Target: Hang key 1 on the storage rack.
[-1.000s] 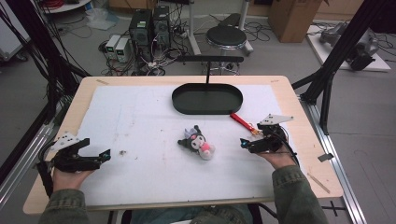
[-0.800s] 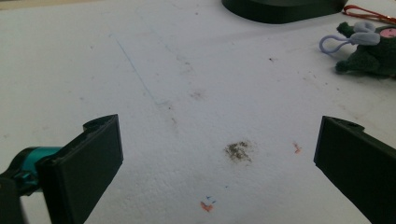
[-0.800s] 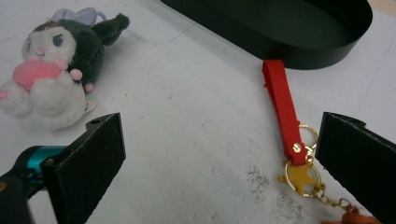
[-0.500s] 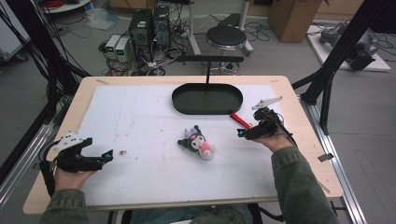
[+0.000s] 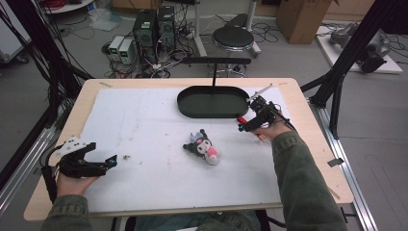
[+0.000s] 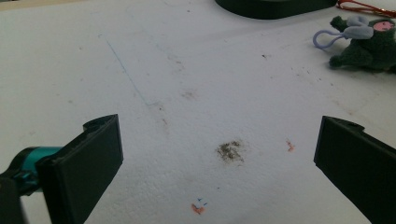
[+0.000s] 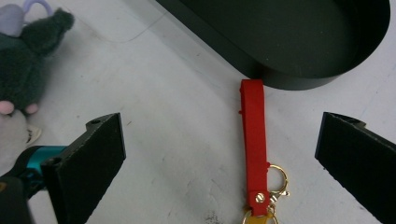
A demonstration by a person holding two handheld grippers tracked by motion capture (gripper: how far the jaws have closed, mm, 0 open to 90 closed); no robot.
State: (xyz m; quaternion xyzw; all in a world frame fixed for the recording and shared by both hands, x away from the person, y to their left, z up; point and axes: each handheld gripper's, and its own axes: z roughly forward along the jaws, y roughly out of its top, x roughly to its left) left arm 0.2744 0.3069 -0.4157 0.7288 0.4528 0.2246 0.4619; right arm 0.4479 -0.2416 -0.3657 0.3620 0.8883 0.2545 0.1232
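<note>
Right gripper [image 7: 219,154], jaws wide apart and empty, poised over red key strap [image 7: 254,140] beside black oval tray [image 7: 280,65].

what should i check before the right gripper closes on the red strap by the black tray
1. Right gripper jaws open: ok.
2. Red strap keychain with gold clasp between the jaws: ok, nearer the right-hand jaw.
3. Strap end clear of the black oval tray: not ok, it touches the wall.
4. Dark plush toy outside the jaws: ok.
5. Left gripper away, open: ok.
6. Height above the white table cover: cannot tell.
</note>
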